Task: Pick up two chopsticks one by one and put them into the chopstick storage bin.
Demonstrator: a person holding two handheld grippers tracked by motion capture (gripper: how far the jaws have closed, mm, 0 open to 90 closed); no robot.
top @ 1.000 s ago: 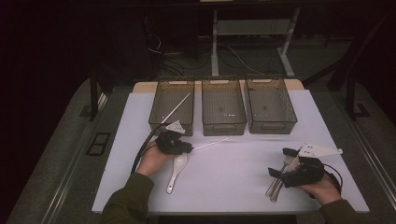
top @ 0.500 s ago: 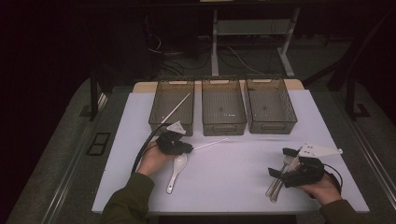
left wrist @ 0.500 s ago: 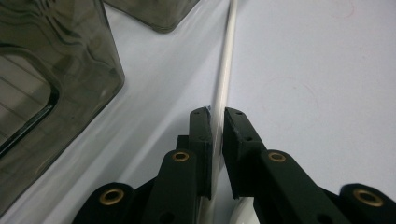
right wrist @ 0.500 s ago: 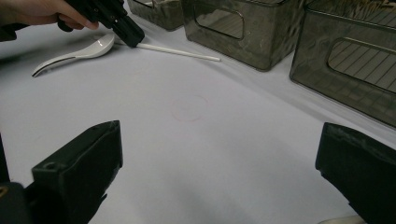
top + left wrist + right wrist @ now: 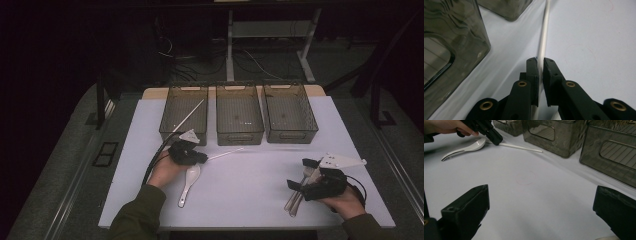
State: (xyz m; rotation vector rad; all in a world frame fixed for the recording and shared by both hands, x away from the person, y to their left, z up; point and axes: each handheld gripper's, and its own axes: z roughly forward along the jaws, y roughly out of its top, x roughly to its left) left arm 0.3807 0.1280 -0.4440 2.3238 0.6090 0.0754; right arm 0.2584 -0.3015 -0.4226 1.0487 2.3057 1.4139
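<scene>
Three bins [image 5: 239, 120] head the white surface [image 5: 260, 185]; just before the left one, the left gripper [image 5: 200, 157] has been closing on a chopstick [image 5: 227, 153]. Dark room behind.

Left gripper view: jaws pinch the chopstick [image 5: 543, 40] — lift level.

Right gripper view: jaws wide apart, empty.

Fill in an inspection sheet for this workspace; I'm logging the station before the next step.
Surface: white table top, unmarked apart from faint rings.
Job's things: white chopstick pinched in the left tongs; another chopstick leans in the left bin.
Clutter: white spoon; metal cutlery under the right tongs.
Grippers: left tongs shut on the chopstick; right tongs open.
Cables: black cable trails from the left tongs.
Surroundings: dark floor, table legs, loose wires.
</scene>
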